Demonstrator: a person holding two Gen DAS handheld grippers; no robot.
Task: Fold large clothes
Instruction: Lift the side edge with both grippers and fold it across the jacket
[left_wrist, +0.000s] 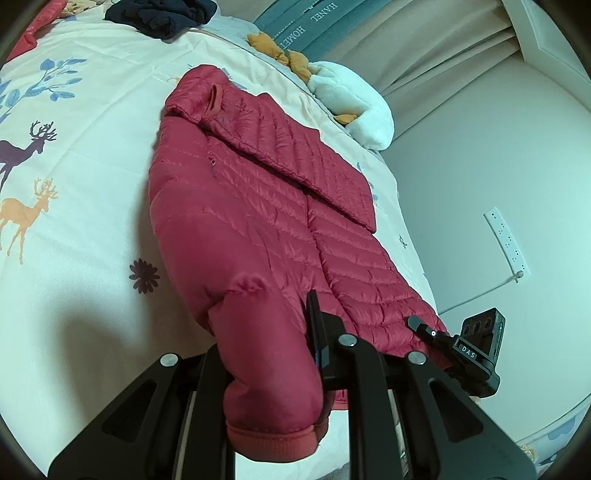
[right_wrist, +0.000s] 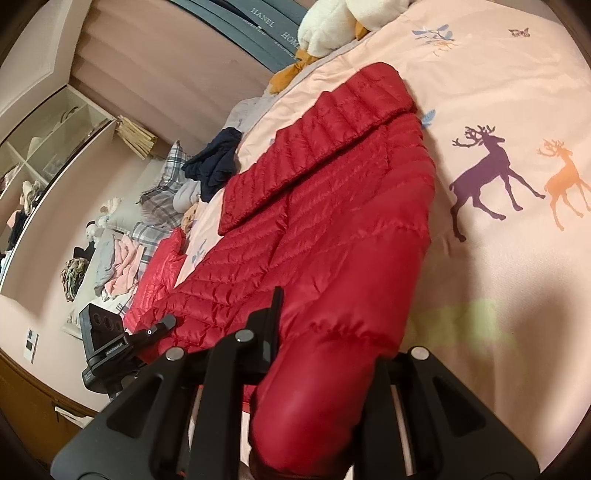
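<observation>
A bedspread (left_wrist: 92, 166) printed with deer fills most of both views. On it a red quilted down jacket (left_wrist: 258, 206) is laid lengthwise, running from the lower centre of each frame toward the upper centre, with one sleeve folded diagonally across its body. In the left wrist view the jacket's near end, a cuffed sleeve, is bunched between the fingers of the left gripper (left_wrist: 273, 354) at the bottom centre and is clamped there. In the right wrist view the near red fabric is likewise pinched by the right gripper (right_wrist: 325, 354) at the bottom centre, with the garment stretching away above it. Each gripper is also seen by the other camera at the jacket's lower edge. A white plush toy (left_wrist: 354, 103) is seen at the upper right of the left view, and a dark garment (left_wrist: 162, 14) at its top.
</observation>
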